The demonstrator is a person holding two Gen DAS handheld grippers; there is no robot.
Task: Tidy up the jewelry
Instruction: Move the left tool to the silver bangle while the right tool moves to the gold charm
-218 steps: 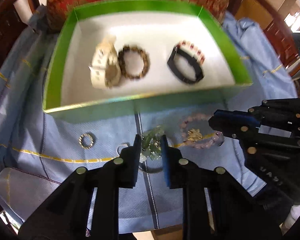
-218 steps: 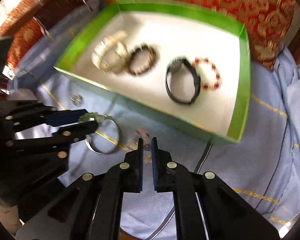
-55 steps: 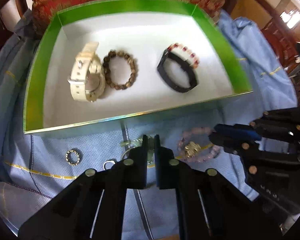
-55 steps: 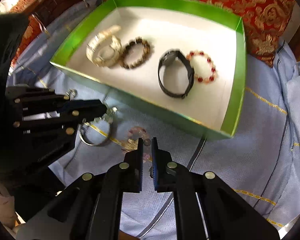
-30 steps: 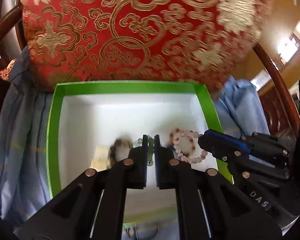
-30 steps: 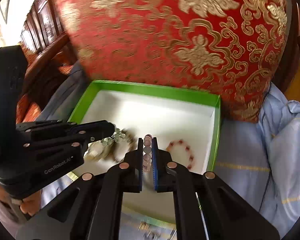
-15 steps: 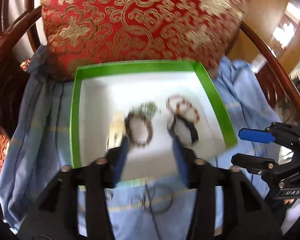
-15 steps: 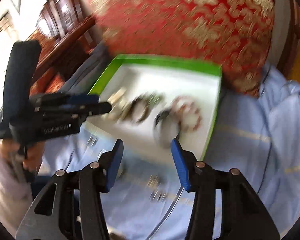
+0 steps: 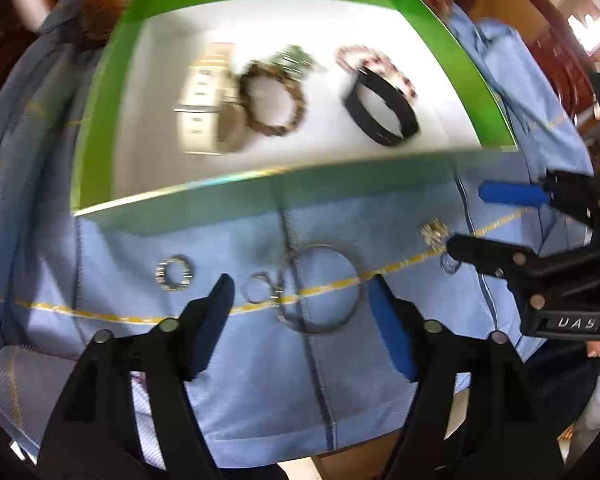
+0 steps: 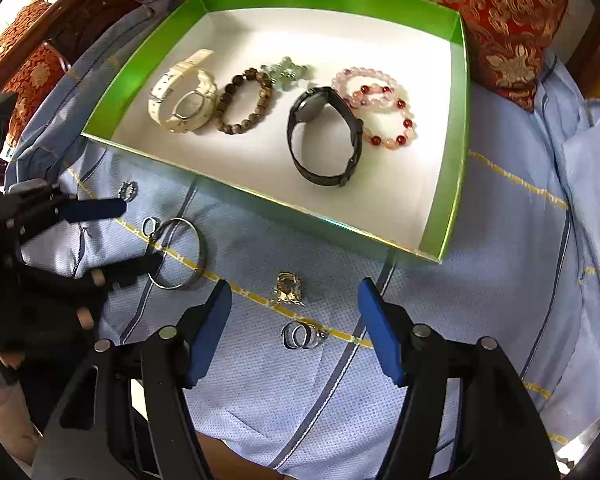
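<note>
A green box [image 10: 456, 120] with a white floor holds a cream watch [image 10: 184, 100], a brown bead bracelet [image 10: 244, 100], a green jade piece [image 10: 286, 72], a black watch [image 10: 324, 136] and a pink bracelet [image 10: 364, 80] resting on a red-and-pink one [image 10: 388, 120]. On the blue cloth in front, my left gripper [image 9: 300, 284] hangs over a silver bangle [image 9: 320, 290], its jaws opening and holding nothing. My right gripper [image 10: 294, 286], also opening and holding nothing, hangs over a gold charm [image 10: 288, 288] and a pair of silver rings [image 10: 302, 336].
A small plain ring [image 9: 260, 288] touches the bangle, and a beaded ring [image 9: 175, 273] lies further left. A red and gold cushion [image 10: 508, 8] stands behind the box. Dark wooden chair arms flank the cloth. The cloth's front edge is just behind both grippers.
A second ago both grippers were shut over the box, left on the jade piece, right on the pink bracelet. Both pieces now lie in the box; the grippers have opened and dropped back over the cloth.
</note>
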